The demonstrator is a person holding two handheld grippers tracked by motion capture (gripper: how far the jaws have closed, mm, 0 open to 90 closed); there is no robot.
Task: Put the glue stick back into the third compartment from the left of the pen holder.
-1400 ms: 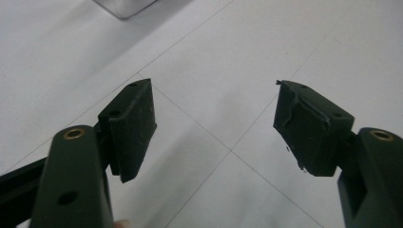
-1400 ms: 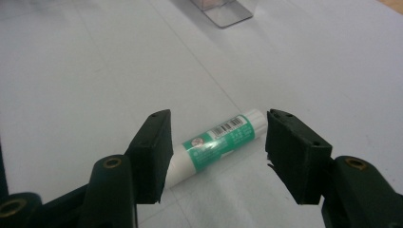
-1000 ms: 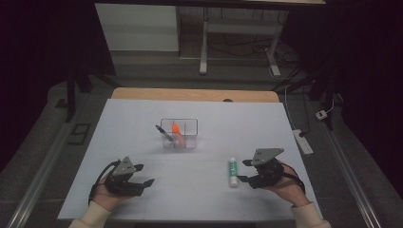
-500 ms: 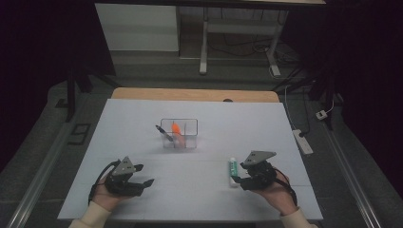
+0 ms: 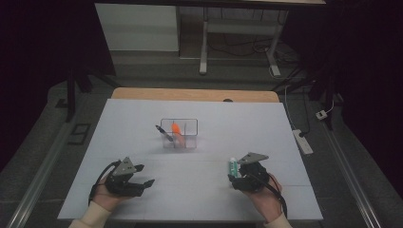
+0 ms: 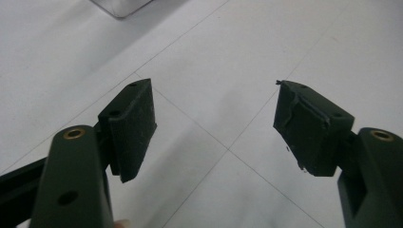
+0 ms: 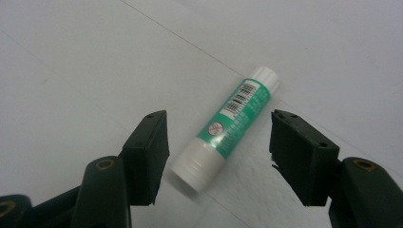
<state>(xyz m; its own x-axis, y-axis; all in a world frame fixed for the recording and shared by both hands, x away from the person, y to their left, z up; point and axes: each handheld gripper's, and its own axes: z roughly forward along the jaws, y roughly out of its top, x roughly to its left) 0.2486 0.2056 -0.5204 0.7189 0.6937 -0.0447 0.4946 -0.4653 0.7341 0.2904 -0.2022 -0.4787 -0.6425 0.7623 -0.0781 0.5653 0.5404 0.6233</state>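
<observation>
right gripper [image 7: 218,142] hovering spread, just opening wider, straddling the glue stick [image 7: 228,126] lying on the table [image 5: 199,199]. left gripper [image 6: 216,128] resting spread, pinching nothing.

Layout on the table [image 5: 142,118]

A container [image 5: 179,134] with pens stands in the middle; the glue stick [image 5: 233,166] lies nearer the person, to its right, between the right gripper's [image 5: 236,176] jaws; the left gripper [image 5: 143,175] rests far left.
</observation>
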